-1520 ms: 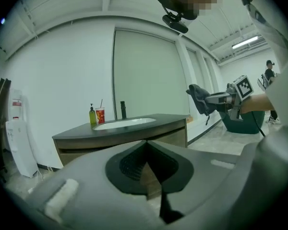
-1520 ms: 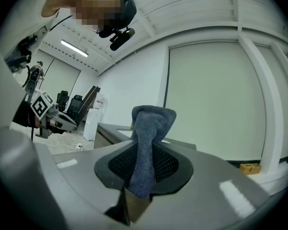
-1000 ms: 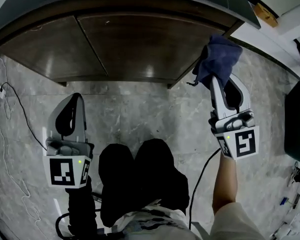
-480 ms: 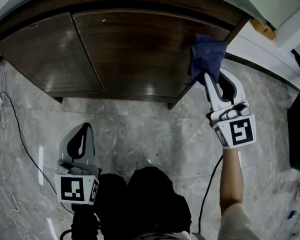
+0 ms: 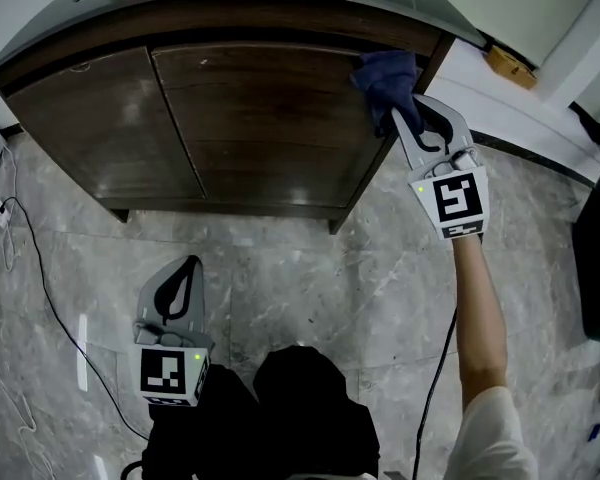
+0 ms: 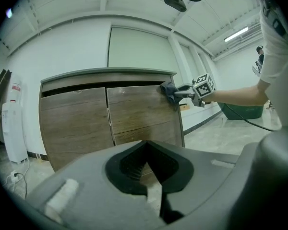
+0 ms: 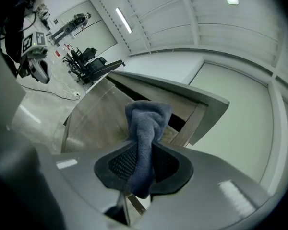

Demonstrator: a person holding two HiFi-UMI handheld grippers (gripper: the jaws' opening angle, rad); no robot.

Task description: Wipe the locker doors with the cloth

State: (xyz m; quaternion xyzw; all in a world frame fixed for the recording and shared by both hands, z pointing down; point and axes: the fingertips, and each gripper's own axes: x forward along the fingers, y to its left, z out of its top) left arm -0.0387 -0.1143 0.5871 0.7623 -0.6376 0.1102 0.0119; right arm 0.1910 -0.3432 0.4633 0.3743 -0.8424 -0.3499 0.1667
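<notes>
The right tool point(image 5: 400, 118), clenched on the cloth point(image 5: 385, 76), met the top right corner of the locker door point(image 5: 270, 118) (steady flat pressure advised).

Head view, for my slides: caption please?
Right gripper holds blue cloth at top corner of right locker door; left gripper hangs low.

Grey marble floor point(image 5: 280, 268), white walls point(image 6: 62, 47)

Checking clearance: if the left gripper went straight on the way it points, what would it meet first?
Probably the locker's right door, low down; nothing else shows in between, though depth is unclear.
</notes>
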